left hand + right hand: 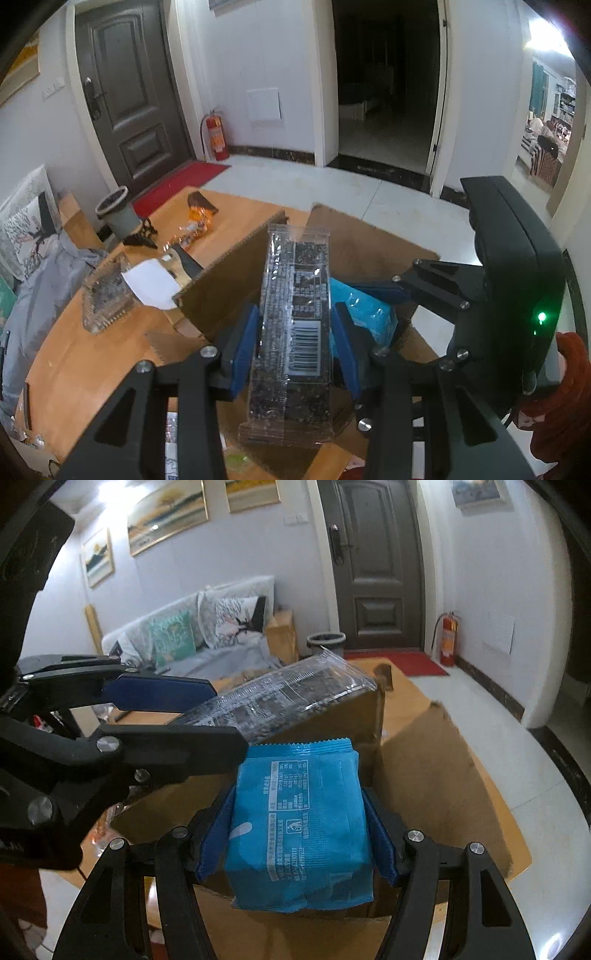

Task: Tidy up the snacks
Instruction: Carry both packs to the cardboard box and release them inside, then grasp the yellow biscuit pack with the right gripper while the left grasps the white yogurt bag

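Observation:
My left gripper (293,343) is shut on a long clear-wrapped pack of dark snack (295,314), its blue pads pressing on both long sides. The pack hangs over an open cardboard box (229,280). Just to its right is a blue snack packet (364,310). In the right wrist view my right gripper (299,834) is shut on that blue packet (299,827), also above the box (332,720). The left gripper (231,718) reaches in from the left there, holding the clear pack (291,694) slightly above and behind the blue one.
The box stands on a wooden table (85,354). On the table's left lie another clear snack pack (107,291), a white paper (151,284) and orange wrappers (197,221). A bin (116,214) and a sofa (177,642) are beyond the table. A box flap (436,775) hangs out to the right.

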`<action>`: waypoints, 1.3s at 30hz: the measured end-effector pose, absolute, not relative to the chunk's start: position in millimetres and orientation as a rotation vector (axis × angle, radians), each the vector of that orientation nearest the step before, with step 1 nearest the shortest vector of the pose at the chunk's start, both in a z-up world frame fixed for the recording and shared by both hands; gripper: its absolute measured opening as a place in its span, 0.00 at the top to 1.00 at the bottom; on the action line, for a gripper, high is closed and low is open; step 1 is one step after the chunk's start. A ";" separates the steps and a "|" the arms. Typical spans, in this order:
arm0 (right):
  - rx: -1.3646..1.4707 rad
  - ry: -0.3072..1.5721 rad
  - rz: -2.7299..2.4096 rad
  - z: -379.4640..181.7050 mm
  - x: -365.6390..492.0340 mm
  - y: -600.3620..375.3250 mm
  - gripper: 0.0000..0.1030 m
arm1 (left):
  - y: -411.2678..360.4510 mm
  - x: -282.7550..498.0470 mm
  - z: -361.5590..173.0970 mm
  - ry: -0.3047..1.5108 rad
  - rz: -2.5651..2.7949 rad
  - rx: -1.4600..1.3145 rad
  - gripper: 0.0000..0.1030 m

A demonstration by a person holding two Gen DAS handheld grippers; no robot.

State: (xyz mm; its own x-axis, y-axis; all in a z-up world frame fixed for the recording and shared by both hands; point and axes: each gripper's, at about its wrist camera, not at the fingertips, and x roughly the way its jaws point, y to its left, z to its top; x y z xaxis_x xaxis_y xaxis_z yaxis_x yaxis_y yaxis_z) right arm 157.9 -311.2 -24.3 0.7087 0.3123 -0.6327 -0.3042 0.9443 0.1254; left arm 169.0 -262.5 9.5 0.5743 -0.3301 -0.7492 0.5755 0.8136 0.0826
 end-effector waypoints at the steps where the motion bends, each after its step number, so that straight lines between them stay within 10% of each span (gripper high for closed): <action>1: 0.010 0.710 0.342 -25.9 160.1 -310.6 0.38 | -262.8 173.1 5.7 0.818 -0.535 0.338 0.62; 7: 0.034 0.726 0.364 -32.5 161.6 -316.4 0.32 | -254.1 173.0 2.2 0.810 -0.498 0.347 0.40; 39: -0.207 0.592 0.659 28.2 49.4 -118.5 0.00 | 15.4 34.3 31.0 0.659 -0.079 0.139 0.29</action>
